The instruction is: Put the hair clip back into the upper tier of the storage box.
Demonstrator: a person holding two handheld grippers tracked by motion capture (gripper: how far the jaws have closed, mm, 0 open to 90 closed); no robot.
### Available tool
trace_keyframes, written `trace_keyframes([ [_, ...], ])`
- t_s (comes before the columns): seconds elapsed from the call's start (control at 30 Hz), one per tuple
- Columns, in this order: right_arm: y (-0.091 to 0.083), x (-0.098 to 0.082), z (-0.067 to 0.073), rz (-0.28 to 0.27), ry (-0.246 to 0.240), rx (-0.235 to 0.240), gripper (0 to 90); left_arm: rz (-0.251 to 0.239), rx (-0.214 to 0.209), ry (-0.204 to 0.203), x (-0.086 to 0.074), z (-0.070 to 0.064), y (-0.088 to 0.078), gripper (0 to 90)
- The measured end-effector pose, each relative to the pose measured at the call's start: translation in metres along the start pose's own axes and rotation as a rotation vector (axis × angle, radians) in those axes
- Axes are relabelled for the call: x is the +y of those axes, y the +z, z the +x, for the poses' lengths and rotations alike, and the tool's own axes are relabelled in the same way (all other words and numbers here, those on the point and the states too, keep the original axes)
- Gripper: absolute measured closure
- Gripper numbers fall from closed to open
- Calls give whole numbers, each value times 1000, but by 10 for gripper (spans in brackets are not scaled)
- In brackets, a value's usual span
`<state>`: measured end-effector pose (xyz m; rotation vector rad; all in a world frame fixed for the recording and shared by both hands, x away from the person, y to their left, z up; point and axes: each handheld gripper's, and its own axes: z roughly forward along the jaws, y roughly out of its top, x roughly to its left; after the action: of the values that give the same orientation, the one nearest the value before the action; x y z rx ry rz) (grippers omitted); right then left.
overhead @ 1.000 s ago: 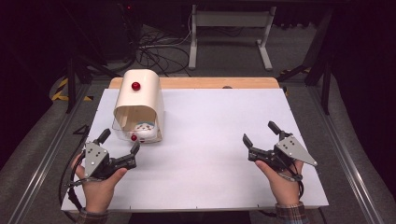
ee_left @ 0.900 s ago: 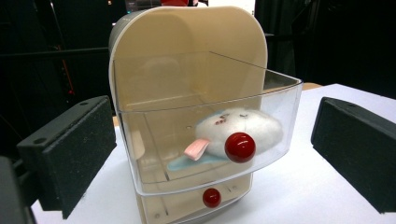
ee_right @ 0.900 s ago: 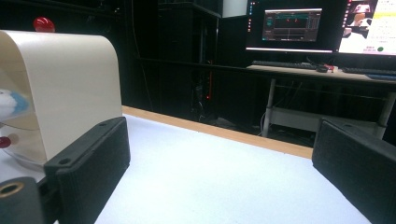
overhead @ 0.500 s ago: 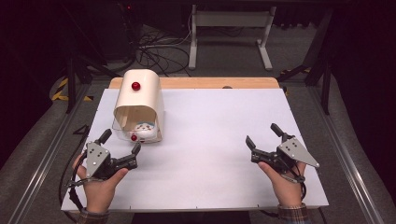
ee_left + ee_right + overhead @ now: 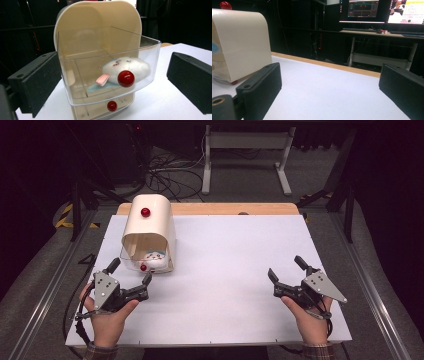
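A cream drawer cabinet point(image 5: 148, 232) with a red knob on top stands at the table's left rear. Its clear upper drawer point(image 5: 107, 75) is pulled out, and a white plush toy point(image 5: 126, 68) lies inside behind the drawer's red knob point(image 5: 125, 78). A second, lower drawer with a smaller red knob point(image 5: 112, 106) is pushed in. My left gripper point(image 5: 131, 274) sits just in front of the drawer, open, nothing between its jaws. My right gripper point(image 5: 286, 271) rests near the front right, open and empty; the cabinet point(image 5: 239, 42) stands off to its left.
The white tabletop point(image 5: 225, 255) has a wooden strip point(image 5: 210, 208) along its far edge. Beyond it are a desk frame point(image 5: 245, 150) and floor cables point(image 5: 170, 170). Monitors point(image 5: 362, 8) and keyboards stand on a desk in the right gripper view.
Both hands have drifted slightly toward the table's front edge. The drawer and toy have not moved.
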<state>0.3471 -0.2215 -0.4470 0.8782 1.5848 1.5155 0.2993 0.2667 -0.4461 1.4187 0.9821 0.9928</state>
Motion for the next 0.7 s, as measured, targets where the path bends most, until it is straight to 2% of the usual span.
trace_keyframes([
  [0.7, 1, 0, 0, -5, 4, 7, 53, 7, 7, 7, -2, 0, -1, 22],
])
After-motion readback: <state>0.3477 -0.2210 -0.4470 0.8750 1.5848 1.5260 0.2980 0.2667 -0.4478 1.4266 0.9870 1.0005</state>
